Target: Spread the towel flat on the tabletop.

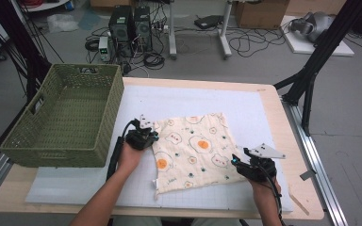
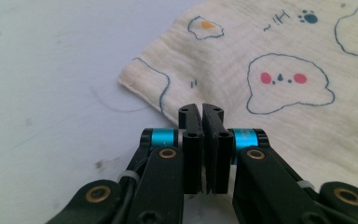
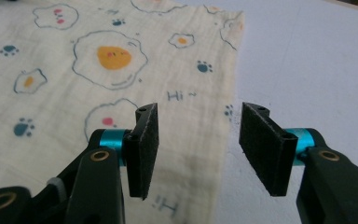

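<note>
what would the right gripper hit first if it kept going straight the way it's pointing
Most likely the cloth: the right gripper has its open jaws straddling the cloth's edge, with printed fabric ahead on one side and the bare white mat on the other. Depth is hard to judge.

In the left gripper view, the cloth [image 2: 279, 88] runs off the top and right edges beyond the closed jaws, and whether any fabric is pinched between them cannot be told. In the right gripper view, the cloth [image 3: 121, 70] is cut off left of the jaws and at the top and bottom. In the high view, the left gripper [image 1: 141, 137] covers the cloth edge under its jaws.
</note>
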Tool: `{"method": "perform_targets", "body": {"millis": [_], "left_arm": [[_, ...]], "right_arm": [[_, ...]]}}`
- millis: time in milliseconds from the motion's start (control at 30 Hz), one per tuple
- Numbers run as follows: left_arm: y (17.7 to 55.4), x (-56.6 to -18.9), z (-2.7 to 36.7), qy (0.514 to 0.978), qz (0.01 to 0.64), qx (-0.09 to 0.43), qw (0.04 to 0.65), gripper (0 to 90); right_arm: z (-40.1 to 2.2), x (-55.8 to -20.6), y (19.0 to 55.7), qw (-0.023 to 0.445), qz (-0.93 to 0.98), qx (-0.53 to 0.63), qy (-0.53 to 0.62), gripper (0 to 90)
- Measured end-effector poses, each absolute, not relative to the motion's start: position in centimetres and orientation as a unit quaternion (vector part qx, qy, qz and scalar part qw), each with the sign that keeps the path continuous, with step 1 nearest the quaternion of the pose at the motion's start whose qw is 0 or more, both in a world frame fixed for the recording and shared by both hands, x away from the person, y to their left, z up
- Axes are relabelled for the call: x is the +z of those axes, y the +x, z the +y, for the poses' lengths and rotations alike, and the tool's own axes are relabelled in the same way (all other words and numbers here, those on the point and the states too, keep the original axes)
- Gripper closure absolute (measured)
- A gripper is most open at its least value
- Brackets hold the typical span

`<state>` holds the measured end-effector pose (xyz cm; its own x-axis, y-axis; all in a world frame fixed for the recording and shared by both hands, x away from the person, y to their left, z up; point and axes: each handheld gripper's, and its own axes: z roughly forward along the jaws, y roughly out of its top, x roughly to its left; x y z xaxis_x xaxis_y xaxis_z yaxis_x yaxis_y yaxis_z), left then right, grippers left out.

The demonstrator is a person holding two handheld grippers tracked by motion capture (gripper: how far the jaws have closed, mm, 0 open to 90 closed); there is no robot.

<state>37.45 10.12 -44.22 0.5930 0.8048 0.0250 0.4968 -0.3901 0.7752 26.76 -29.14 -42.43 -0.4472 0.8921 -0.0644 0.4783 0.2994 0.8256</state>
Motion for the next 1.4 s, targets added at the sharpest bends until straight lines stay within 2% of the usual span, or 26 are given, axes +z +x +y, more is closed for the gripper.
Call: {"method": "perform_targets", "body": {"millis": [100,300,333,433,533,600,667,767,933,1000,1100,1267,1400], "left_arm": [[37.7,-44.1,11.3,0.802,0.414,0.209,0.377,86.3],[37.8,-44.2,12.2,0.798,0.421,0.207,0.377,86.1],[37.9,-44.3,12.2,0.798,0.423,0.207,0.377,86.0],[38.0,-44.4,12.3,0.797,0.426,0.203,0.376,85.7],[38.0,-44.6,12.3,0.799,0.424,0.204,0.374,85.1],[38.1,-44.6,12.3,0.794,0.432,0.207,0.374,80.4],[38.2,-44.6,12.6,0.787,0.444,0.208,0.374,65.5],[38.4,-44.7,12.7,0.777,0.456,0.204,0.383,51.3],[38.6,-44.4,12.7,0.758,0.461,0.205,0.413,50.2],[38.9,-44.4,12.5,0.752,0.465,0.197,0.424,50.6],[39.5,-44.2,12.0,0.755,0.465,0.186,0.424,51.4],[40.5,-44.0,10.8,0.770,0.457,0.190,0.404,52.6],[40.8,-44.7,10.4,0.783,0.454,0.197,0.378,57.3]], "right_arm": [[-28.8,-42.8,27.2,0.262,0.768,0.375,0.449,50.0],[-27.6,-44.4,28.9,0.219,0.796,0.356,0.438,63.7],[-27.4,-44.6,29.1,0.214,0.804,0.347,0.433,66.6],[-27.1,-44.6,28.9,0.208,0.817,0.345,0.413,83.1],[-27.1,-44.4,28.6,0.202,0.824,0.338,0.407,86.8],[-27.4,-44.3,28.3,0.191,0.826,0.338,0.409,87.0],[-27.7,-44.2,27.7,0.184,0.828,0.337,0.408,87.0],[-27.9,-43.9,26.2,0.181,0.837,0.326,0.400,86.9],[-28.3,-43.6,23.9,0.168,0.845,0.325,0.390,85.8],[-28.4,-43.4,23.9,0.170,0.841,0.339,0.386,80.2],[-28.4,-42.9,24.7,0.189,0.827,0.355,0.393,69.0],[-28.4,-42.4,26.6,0.215,0.809,0.369,0.405,57.2],[-28.1,-42.4,28.4,0.221,0.802,0.373,0.410,55.7]]}}
